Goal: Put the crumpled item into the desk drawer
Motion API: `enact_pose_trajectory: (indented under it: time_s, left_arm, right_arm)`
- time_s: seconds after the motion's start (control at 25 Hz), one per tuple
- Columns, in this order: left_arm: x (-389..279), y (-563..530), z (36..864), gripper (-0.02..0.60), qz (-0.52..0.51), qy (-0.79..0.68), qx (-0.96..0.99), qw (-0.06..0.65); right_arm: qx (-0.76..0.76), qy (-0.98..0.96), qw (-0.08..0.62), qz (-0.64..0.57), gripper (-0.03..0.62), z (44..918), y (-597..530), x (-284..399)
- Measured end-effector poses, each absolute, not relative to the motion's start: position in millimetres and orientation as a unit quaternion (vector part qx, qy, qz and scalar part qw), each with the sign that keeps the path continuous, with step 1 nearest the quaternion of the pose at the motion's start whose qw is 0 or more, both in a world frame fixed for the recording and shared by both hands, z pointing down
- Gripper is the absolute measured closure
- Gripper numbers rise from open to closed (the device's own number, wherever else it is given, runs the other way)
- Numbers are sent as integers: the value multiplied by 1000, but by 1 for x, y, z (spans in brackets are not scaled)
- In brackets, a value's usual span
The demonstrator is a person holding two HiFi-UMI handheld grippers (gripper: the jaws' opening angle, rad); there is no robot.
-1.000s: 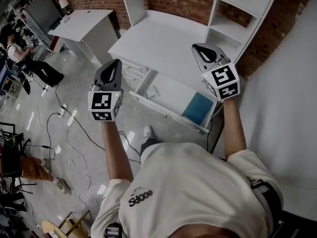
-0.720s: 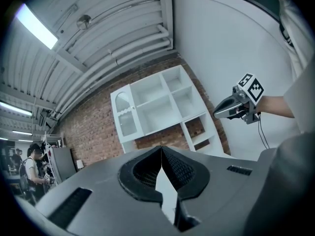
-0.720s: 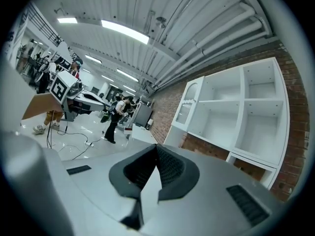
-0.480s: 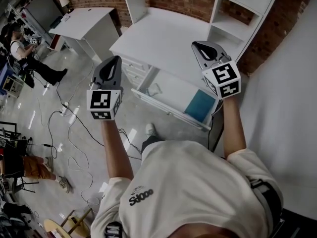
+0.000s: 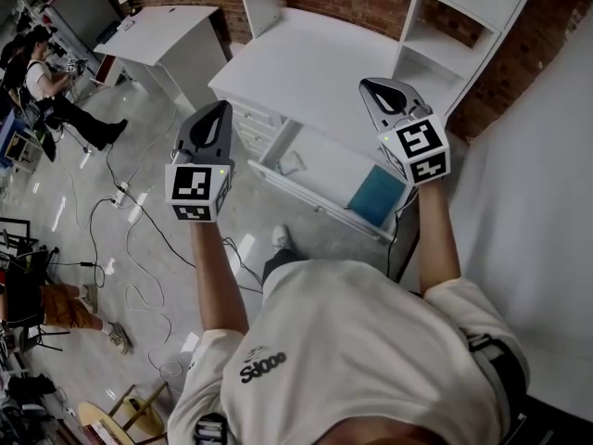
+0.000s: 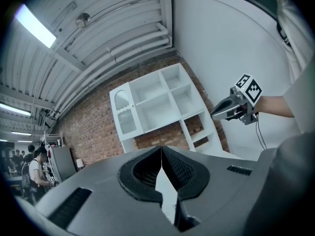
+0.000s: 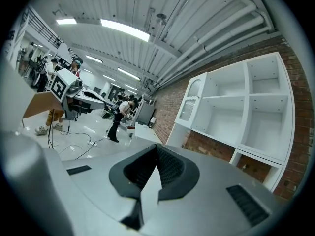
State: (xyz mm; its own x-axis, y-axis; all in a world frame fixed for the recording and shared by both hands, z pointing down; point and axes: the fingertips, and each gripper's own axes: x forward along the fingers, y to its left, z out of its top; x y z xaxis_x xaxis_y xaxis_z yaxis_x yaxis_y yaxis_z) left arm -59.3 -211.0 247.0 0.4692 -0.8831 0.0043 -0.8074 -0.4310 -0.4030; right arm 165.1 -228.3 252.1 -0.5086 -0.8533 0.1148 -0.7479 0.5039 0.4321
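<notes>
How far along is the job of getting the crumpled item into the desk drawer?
Done: the crumpled item lies inside the open drawer, near a teal object. In hand: nothing; the left gripper and right gripper are both shut and empty. Left: apparently only closing the drawer, if wanted.

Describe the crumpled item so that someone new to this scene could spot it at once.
Find the white desk in the head view; just under its front edge a drawer stands pulled open. Two things lie inside: the crumpled item sits at the left end, small, pale and wrinkled, unlike the flat teal rectangle at the right end.
</notes>
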Motion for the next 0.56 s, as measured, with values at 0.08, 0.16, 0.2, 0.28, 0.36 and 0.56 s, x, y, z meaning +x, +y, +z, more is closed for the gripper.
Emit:
enact_pose_trajectory:
  time_s: [0.08, 0.16, 0.2, 0.28, 0.36, 0.56]
  left_arm:
    - [-61, -212, 247, 562, -108, 504, -839, 173]
    - [-62, -212, 248, 562, -108, 501, -841, 171]
    - [-62, -212, 249, 562, -109, 501, -842, 170]
    - [-63, -213, 251, 561, -110, 500, -842, 169]
    - [-62, -215, 254, 562, -111, 500, -842, 166]
    - [-63, -223, 261, 561, -113, 497, -845, 160]
  right_arm:
    - [467, -854, 161, -165, 588, 254, -230, 163]
    - [465, -855, 161, -163, 588, 255, -230, 161]
    - [466, -855, 162, -163, 588, 255, -230, 161]
    - [468, -853, 161, -164, 588, 256, -231, 162]
    - [471, -852, 162, -164, 588, 258, -233, 166]
    - [476, -849, 163, -161, 588, 263, -241, 170]
